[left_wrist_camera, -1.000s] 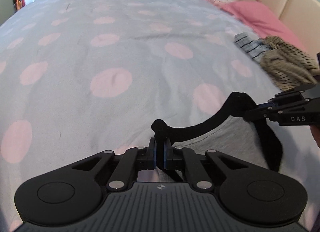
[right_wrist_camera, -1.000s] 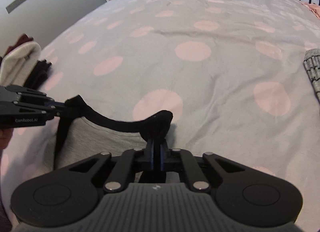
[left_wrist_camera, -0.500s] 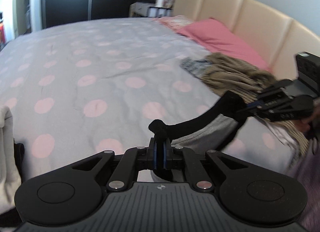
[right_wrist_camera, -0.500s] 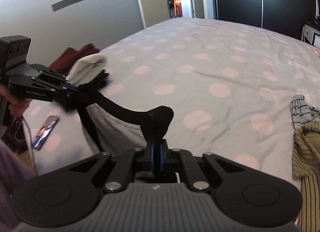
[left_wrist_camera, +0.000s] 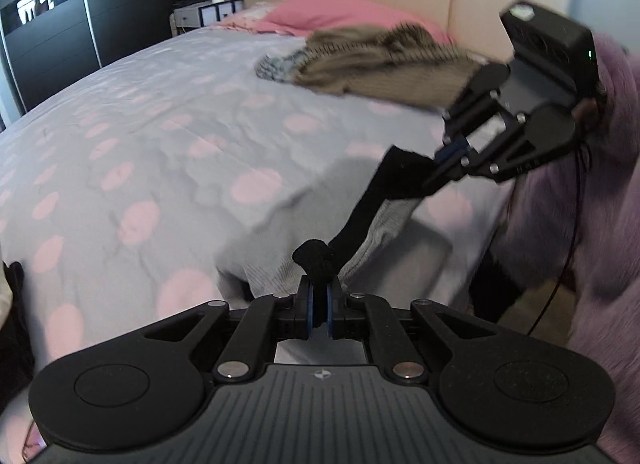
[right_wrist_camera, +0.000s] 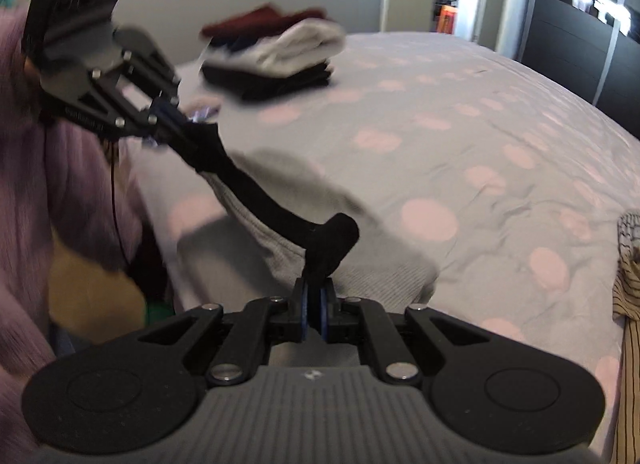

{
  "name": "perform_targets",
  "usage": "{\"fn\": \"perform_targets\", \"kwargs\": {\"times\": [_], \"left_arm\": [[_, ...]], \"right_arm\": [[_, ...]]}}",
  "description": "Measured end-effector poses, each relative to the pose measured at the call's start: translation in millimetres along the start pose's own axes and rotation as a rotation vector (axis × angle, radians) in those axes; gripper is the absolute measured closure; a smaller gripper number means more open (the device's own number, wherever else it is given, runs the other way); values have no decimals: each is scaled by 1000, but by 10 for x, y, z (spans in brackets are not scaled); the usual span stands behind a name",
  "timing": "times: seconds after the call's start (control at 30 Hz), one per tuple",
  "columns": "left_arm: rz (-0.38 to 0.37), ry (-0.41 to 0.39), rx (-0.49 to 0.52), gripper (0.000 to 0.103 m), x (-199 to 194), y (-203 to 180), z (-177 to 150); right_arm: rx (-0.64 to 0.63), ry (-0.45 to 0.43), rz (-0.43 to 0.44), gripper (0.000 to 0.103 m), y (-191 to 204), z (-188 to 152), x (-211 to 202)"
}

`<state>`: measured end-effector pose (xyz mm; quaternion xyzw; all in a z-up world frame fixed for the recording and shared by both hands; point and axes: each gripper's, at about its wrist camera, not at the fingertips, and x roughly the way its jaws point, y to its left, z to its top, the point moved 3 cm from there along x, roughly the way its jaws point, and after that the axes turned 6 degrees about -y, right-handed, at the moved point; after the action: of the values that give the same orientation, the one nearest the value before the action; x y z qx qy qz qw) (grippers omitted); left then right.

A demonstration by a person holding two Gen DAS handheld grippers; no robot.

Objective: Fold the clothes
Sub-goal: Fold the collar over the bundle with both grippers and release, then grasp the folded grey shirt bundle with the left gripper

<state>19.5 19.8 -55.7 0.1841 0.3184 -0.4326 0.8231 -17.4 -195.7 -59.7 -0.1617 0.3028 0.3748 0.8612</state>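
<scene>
A grey garment (left_wrist_camera: 276,268) with a black band (left_wrist_camera: 360,216) along its top edge hangs by the side of the bed. My left gripper (left_wrist_camera: 319,296) is shut on one end of the band, at the bottom of the left wrist view. My right gripper (left_wrist_camera: 444,162) grips the other end, up and to the right. In the right wrist view the right gripper (right_wrist_camera: 314,300) pinches a bunched end of the black band (right_wrist_camera: 276,216), and the left gripper (right_wrist_camera: 176,124) holds the far end at upper left. The grey garment (right_wrist_camera: 260,240) droops between them.
The bed (left_wrist_camera: 140,144) has a grey cover with pink dots. A heap of unfolded striped clothes (left_wrist_camera: 384,60) lies near the pink pillow (left_wrist_camera: 328,12). A stack of folded clothes (right_wrist_camera: 280,56) sits at the bed's other end. A purple sleeve (left_wrist_camera: 600,184) is close on the right.
Both grippers have lifted the garment off the bed surface and carried it back toward the bed's edge, rolling as they went. The band between them now slants instead of lying level.
</scene>
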Motion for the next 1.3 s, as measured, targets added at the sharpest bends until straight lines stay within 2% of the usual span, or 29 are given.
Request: {"fn": "perform_targets", "kwargs": {"times": [0.1,0.23,0.4,0.53,0.6,0.73,0.83,0.97,1.07,1.1,1.13,1.2,1.3], "left_arm": [[10,31,64,99,169,-140,-228],[2,65,163,99,305,-314,-415],[15,72,188,98,245,-379,-523],[14,127,187,85,200,-386,-567],[-8,145,199,84,153,-418,-591],[-17,125,223,77,19,-470,-567],[-7,62,134,77,-85,-360,-437],[103,-36,-133,75,-91,16,-210],[198,-95,-337,75,-12,305,-69],[207,-113,-381,76,21,356,-26],[214,-131,-406,80,62,380,15],[231,-156,-439,88,167,393,75],[238,-160,-513,90,371,439,57]], "right_arm": [[-98,34,-5,96,128,-167,112],[-160,50,-1,95,209,-306,153],[-217,79,23,86,347,-370,162],[-235,111,71,75,482,-407,90],[-235,129,102,74,535,-420,37],[-237,117,92,67,587,-390,-85],[-175,74,25,65,478,-295,-165],[16,42,-136,65,158,-158,-142],[190,19,-238,68,-85,-72,-62],[242,7,-266,77,-148,-43,-26],[285,-10,-293,85,-197,-15,17],[345,-41,-327,86,-257,30,125],[413,-80,-374,87,-292,70,294]]}}
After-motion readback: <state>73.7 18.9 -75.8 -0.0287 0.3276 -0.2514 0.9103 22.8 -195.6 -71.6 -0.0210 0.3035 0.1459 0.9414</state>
